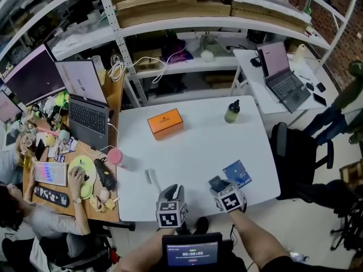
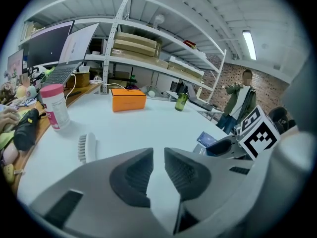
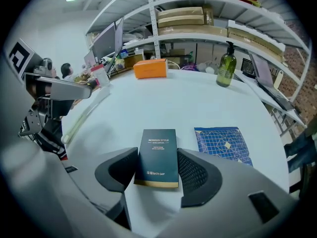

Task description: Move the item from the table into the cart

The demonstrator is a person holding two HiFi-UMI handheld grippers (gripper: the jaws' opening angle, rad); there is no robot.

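Observation:
A dark green box point(image 3: 158, 155) with gold trim lies flat near the front edge of the white table point(image 1: 193, 152). In the head view this box point(image 1: 218, 182) shows just ahead of my right gripper point(image 1: 222, 188). My right gripper point(image 3: 157, 168) has a pad against each long side of the box's near end. My left gripper point(image 1: 174, 189) hovers to its left over bare table. In its own view the left gripper point(image 2: 158, 158) holds nothing, with only a narrow gap between its jaws. No cart is in view.
A blue patterned packet point(image 1: 237, 173) lies just right of the box. An orange box point(image 1: 165, 122) and a green pump bottle point(image 1: 232, 111) stand farther back. A white brush point(image 1: 150, 176) and a pink-capped bottle point(image 1: 116, 156) sit at the left. A black chair point(image 1: 295, 152) is at the table's right.

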